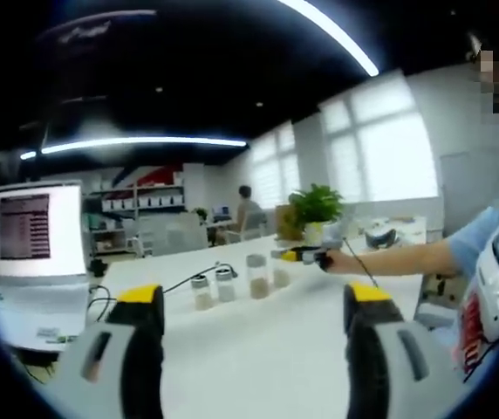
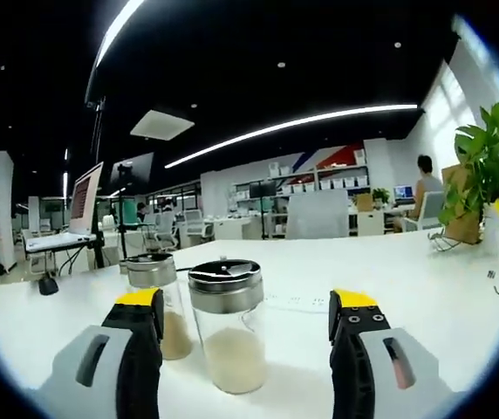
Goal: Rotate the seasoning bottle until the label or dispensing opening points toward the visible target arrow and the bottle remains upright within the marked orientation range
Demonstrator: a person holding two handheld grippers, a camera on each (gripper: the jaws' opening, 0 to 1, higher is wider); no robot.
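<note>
Two jaws of the right hand-held gripper (image 2: 245, 327) stood wide apart around the seasoning bottle (image 2: 227, 325) on the bench (image 2: 424, 288); I'd have closed gently mid-glass, keeping it upright. Left hand-held gripper (image 1: 254, 319) gaped empty.

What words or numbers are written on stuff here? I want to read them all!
Nothing can be read here.
Laptop screen: rows of dark text, too blurred.
Seasoning bottle between the right tool's jaws: no label showing.
Shelf boxes: too small to tell.
</note>
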